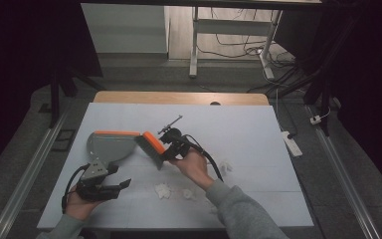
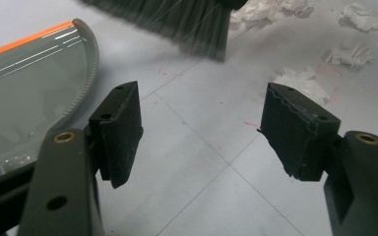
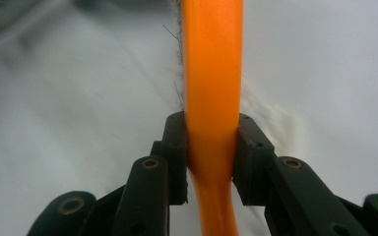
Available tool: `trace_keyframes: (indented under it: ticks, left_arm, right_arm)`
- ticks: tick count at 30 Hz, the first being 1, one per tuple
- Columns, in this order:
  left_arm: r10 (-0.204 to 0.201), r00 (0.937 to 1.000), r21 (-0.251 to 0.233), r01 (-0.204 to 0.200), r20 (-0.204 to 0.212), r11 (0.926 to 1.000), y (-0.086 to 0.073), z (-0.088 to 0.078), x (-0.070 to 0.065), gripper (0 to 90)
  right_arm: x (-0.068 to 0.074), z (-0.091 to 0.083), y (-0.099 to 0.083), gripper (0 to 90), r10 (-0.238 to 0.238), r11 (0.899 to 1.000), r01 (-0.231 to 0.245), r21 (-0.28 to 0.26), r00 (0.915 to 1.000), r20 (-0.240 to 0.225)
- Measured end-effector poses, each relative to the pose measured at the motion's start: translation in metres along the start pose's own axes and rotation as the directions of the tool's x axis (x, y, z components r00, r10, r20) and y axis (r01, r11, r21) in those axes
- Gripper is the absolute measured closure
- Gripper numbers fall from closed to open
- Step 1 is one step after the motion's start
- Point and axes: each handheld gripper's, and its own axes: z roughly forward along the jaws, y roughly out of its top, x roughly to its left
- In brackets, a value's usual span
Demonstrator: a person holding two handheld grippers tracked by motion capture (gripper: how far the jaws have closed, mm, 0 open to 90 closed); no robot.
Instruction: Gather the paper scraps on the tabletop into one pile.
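My right gripper (image 3: 211,147): its fingers (image 3: 176,147) are clamped on the orange handle of the brush (image 3: 211,64); the handle runs straight up between them and both pads press against it. In the high view this gripper (image 1: 171,144) sits near the middle of the desk, with my right hand (image 1: 195,167) behind it.

My left gripper (image 2: 202,128): its fingers (image 2: 120,130) stand wide apart with nothing between them, just bare desk. In the high view it (image 1: 119,186) hangs low at the near left, held by my left hand (image 1: 79,203).

Brush: in the high view its orange back (image 1: 151,142) and dark bristles point down toward the desk, just right of the dustpan. From the left gripper the bristles (image 2: 187,22) show at the top edge, with the head cut off by the frame. Whether the tips touch the desk, I cannot tell.

Dustpan (image 1: 110,145): grey with an orange edge, lying on the desk's left half. From the left gripper I see part of its ribbed rim (image 2: 86,73); the rest is cut off behind my own finger.

Paper scraps (image 1: 163,190): white crumpled bits on the near side of the desk, some to the right of my right hand; small and hard to make out from above. From the left gripper they (image 2: 300,81) lie beyond the right finger.

Desk (image 1: 248,129): pale sheet on top, with a wood strip showing at the far edge.

Right gripper view: blurred around the handle, and the bristles are barely visible.
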Motion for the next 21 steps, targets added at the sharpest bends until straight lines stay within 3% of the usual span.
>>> trace_keyframes:
  ticks: [6, 11, 13, 18, 21]
  left_arm:
    - [0.010, 0.9999, 0.005, -0.010, 0.010, 0.9999, 0.001, 0.002, -0.001, 32.8]
    - [0.012, 0.9999, 0.001, -0.012, 0.011, 0.9999, 0.001, 0.001, -0.001, 32.8]
    - [0.011, 0.9999, 0.001, -0.011, 0.010, 0.9999, 0.001, 0.001, -0.001, 32.8]
    - [0.015, 0.9998, 0.006, -0.015, 0.011, 0.9999, 0.001, 0.002, -0.002, 32.8]
    - [0.017, 0.9998, 0.008, -0.017, 0.009, 0.9998, 0.001, 0.003, -0.002, 32.7]
  right_arm:
    - [-0.026, -0.030, -0.023, 70.3, 0.056, 0.998, -0.056, -0.004, 0.9970, 0.054]
    - [-0.027, -0.068, -0.022, 70.3, 0.061, 0.991, -0.057, -0.119, 0.9979, 0.023]
    - [-0.024, -0.075, -0.017, 70.3, 0.044, 0.991, -0.041, -0.129, 0.9989, 0.018]
    - [-0.012, -0.061, -0.008, 70.3, 0.016, 0.991, -0.014, -0.132, 0.9998, 0.015]
    - [-0.013, -0.038, 0.000, 70.3, 0.066, 0.991, -0.072, -0.117, 0.9963, -0.055]
